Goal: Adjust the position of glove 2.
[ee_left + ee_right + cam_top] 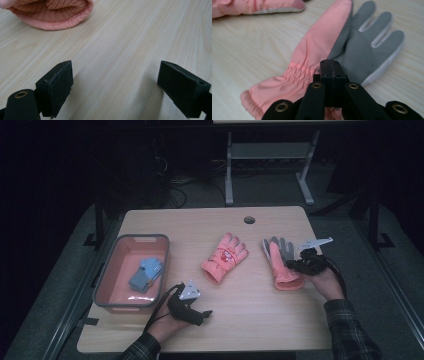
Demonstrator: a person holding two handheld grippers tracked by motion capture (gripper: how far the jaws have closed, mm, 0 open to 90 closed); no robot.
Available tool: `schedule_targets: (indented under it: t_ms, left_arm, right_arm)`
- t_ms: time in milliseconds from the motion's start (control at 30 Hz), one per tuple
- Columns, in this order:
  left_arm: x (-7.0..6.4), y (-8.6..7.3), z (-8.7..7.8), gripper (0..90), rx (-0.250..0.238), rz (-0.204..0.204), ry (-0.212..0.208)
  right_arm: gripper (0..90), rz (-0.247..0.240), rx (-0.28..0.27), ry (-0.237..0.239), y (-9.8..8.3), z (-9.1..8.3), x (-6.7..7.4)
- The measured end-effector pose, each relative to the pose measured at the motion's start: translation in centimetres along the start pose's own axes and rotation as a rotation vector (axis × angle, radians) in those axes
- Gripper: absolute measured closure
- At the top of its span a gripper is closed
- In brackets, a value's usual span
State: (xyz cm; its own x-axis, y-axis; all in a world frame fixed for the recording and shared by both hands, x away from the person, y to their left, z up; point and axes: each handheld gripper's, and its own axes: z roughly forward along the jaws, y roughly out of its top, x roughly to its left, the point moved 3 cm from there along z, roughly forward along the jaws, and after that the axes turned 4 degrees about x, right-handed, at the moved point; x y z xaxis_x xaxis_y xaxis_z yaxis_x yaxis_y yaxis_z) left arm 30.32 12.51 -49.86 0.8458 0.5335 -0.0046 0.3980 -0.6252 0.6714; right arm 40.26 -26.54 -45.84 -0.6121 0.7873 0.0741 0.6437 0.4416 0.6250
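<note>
A pink glove with a grey palm lies palm up at the table's right. My right gripper sits at its right edge near the cuff. In the right gripper view the glove lies just beyond my right gripper, whose jaws are shut flat together with no cloth seen between them. A second pink glove lies back up mid-table. My left gripper rests low near the front edge. Its jaws stand wide open over bare wood, with that glove's ribbed cuff a short way ahead.
A red bin with a grey rim stands at the left of the table and holds blue gloves. A cable hole sits near the far edge. A desk frame stands on the floor beyond.
</note>
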Motion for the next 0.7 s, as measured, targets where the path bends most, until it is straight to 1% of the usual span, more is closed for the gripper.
schedule_targets:
  t_ms: [167, 233, 300, 400, 500, 633, 667, 700]
  left_arm:
    - [0.0, 0.0, 0.0, 12.5, 0.001, 0.001, 0.000]
    - [0.0, 0.0, 0.0, 12.5, 0.001, 0.001, 0.000]
    - [0.0, 0.0, 0.0, 12.5, 0.000, 0.000, 0.000]
    - [0.0, 0.0, 0.0, 12.5, 0.001, 0.002, 0.000]
    - [0.0, 0.0, 0.0, 12.5, 0.001, 0.002, 0.000]
    - [0.0, 0.0, 0.0, 12.5, 0.002, 0.002, 0.000]
    - [0.0, 0.0, 0.0, 12.5, 0.002, 0.002, 0.000]
    - [0.0, 0.0, 0.0, 12.5, 0.002, 0.002, 0.000]
  right_arm:
    - [90.0, -0.034, 0.010, 0.035, -0.2, 0.2, 1.6]
    - [90.0, -0.054, 0.018, 0.048, -0.2, 0.3, 2.3]
    - [90.0, -0.062, 0.024, 0.064, -0.2, 0.5, 3.1]
    - [90.0, -0.095, 0.030, 0.088, -0.1, 0.8, 4.2]
    - [90.0, -0.106, 0.037, 0.114, 0.0, 1.0, 5.3]
    - [90.0, -0.135, 0.038, 0.144, 0.2, 1.2, 6.5]
    - [90.0, -0.134, 0.041, 0.155, 0.2, 1.3, 6.9]
    - [90.0, -0.146, 0.041, 0.164, 0.2, 1.4, 7.3]
